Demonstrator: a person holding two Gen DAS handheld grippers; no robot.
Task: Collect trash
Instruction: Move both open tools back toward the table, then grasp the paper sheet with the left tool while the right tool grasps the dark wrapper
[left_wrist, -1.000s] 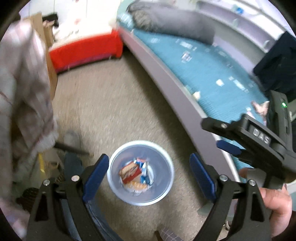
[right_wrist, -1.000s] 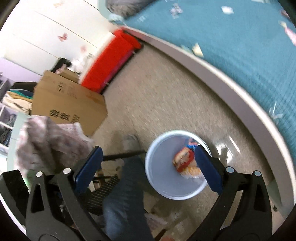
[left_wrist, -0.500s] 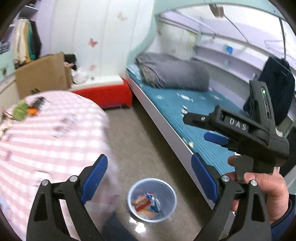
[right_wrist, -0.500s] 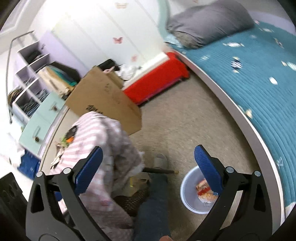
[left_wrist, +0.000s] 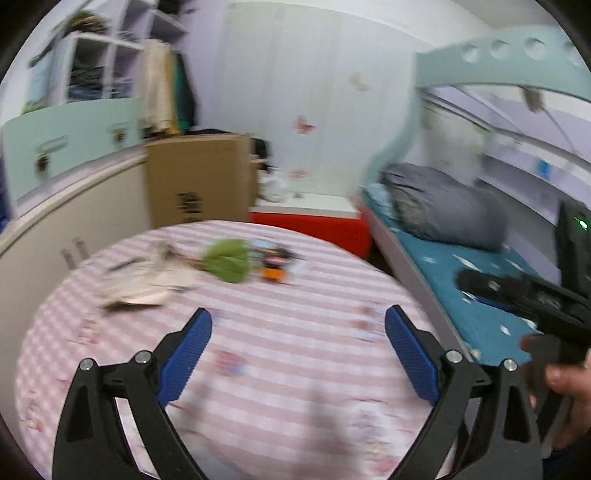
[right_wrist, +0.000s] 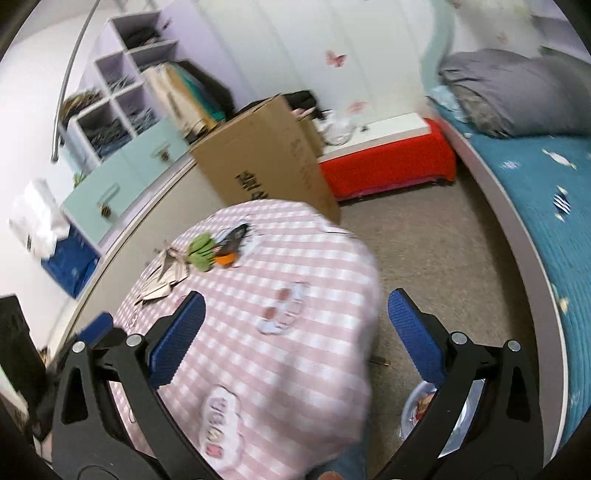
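A: Listing item one: left gripper (left_wrist: 297, 341), held over the pink checked desk (left_wrist: 295, 387); jaws spread wide, nothing between the blue pads.

B: Item two is entered likewise: right gripper (right_wrist: 295, 325), jaws wide apart and empty, held above the desk's (right_wrist: 280, 354) right edge.

A: Trash on the desk is recorded at the far side: crumpled paper (left_wrist: 147, 280), a green wrapper (left_wrist: 229, 260) just beside it, then a small dark and orange piece (left_wrist: 275, 264). All are blurred; finer detail cannot be told.

B: The same group is seen in the right view: paper (right_wrist: 166, 273), green wrapper (right_wrist: 201, 251), dark and orange piece (right_wrist: 231, 251), well ahead of the jaws.

A: Bin?

B: A pale round bin (right_wrist: 417, 406) is noted on the floor beside the desk, partly hidden by the right finger, with wrappers inside.

A: Surroundings entered: cardboard box (left_wrist: 199, 181), red bench (right_wrist: 388, 166), bed with teal cover (right_wrist: 554, 206), grey pillow (left_wrist: 439, 206).
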